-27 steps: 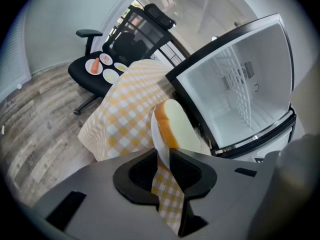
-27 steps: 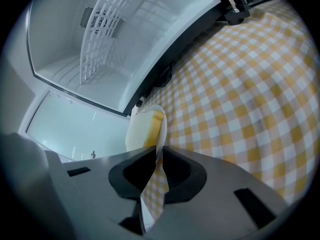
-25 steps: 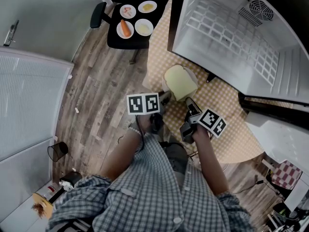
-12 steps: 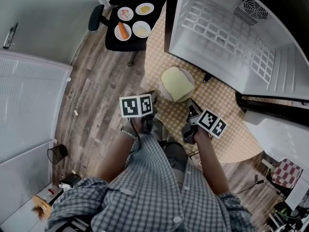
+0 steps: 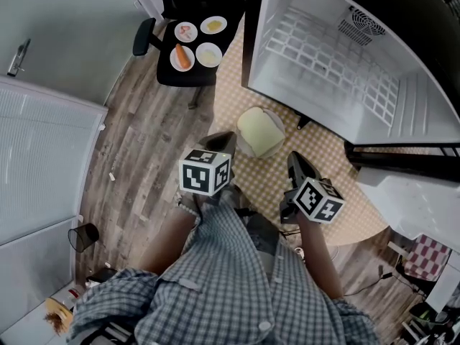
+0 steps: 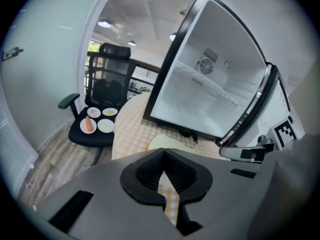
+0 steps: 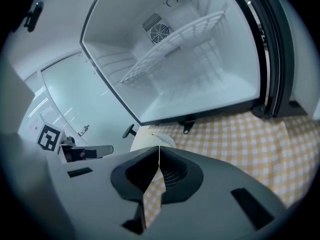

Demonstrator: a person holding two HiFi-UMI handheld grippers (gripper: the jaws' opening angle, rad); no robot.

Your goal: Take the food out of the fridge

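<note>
Jaws meet empty on left gripper [image 5: 219,141], just closed, and right gripper [image 5: 296,161]; bread slice [image 5: 260,131] at twelve o'clock on checkered table [image 5: 327,160], open fridge [image 5: 330,63] at one.

Left gripper [image 6: 163,153]: jaws just closed, tips together, nothing between them. Pale flat food [image 6: 159,142] lies just beyond on the checkered bench [image 6: 131,129]. Open fridge [image 6: 210,91] stands at the bench's far edge. Chair [image 6: 107,81] with three plates [image 6: 99,120] sits off the left edge.

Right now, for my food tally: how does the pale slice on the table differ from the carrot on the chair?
The pale slice is broad, flat and yellowish; the carrot is narrow and orange. The slice sits alone on the checked table; the carrot shares the chair with three other plates. Both lie outside the fridge.
</note>
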